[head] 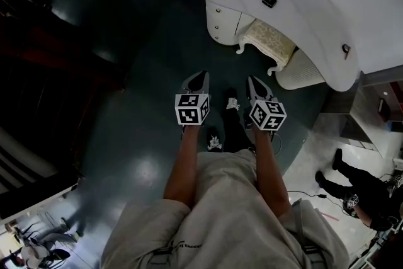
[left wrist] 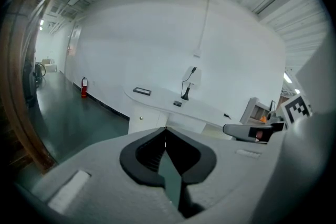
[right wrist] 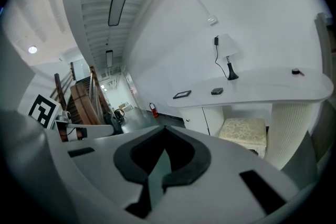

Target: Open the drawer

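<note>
Left gripper (head: 198,79): jaws pressed together, nothing between them. Right gripper (head: 255,85) alongside, likewise closed and empty. Both are well apart from the drawer (head: 220,21), so I judge this the approach. To do it well, close in squarely, open one pair of jaws, pinch a knob cleanly and pull straight out, level. The drawer sits shut under the left end of the white desk (head: 352,3), just left of a cushioned stool (head: 269,42). It has a white front with small round knobs, possibly three; hard to count from here.
</note>
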`<control>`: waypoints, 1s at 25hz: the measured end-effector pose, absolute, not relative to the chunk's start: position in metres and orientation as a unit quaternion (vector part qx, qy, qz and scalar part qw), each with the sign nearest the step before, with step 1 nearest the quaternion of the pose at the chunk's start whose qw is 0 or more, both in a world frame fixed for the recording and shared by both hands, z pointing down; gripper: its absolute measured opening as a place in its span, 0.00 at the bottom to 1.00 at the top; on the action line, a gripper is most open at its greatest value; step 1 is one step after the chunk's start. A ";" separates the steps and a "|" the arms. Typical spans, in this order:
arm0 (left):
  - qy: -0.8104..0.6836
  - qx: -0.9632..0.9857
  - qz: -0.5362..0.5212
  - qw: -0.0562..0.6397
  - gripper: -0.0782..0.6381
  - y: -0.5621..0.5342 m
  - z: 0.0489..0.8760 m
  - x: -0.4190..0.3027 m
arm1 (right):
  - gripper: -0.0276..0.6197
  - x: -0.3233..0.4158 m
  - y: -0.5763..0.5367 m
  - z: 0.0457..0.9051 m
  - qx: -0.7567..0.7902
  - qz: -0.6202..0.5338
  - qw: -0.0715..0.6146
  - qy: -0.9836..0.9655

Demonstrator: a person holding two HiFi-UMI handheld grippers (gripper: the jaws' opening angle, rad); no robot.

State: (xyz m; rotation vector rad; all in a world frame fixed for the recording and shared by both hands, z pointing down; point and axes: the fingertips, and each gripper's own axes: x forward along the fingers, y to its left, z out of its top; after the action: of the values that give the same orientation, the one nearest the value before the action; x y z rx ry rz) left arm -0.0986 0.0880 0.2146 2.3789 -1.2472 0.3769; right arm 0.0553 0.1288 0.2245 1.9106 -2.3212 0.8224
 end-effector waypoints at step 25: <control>-0.431 0.846 0.203 0.241 0.12 -0.135 0.273 0.016 | 0.07 0.137 -0.074 0.304 0.574 0.325 0.078 -0.748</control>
State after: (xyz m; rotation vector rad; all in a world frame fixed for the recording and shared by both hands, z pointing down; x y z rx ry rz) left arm 0.0158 -0.1348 0.2727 2.3129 -1.1783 0.5564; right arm 0.1374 -0.0739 0.3043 1.7189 -2.2390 0.9737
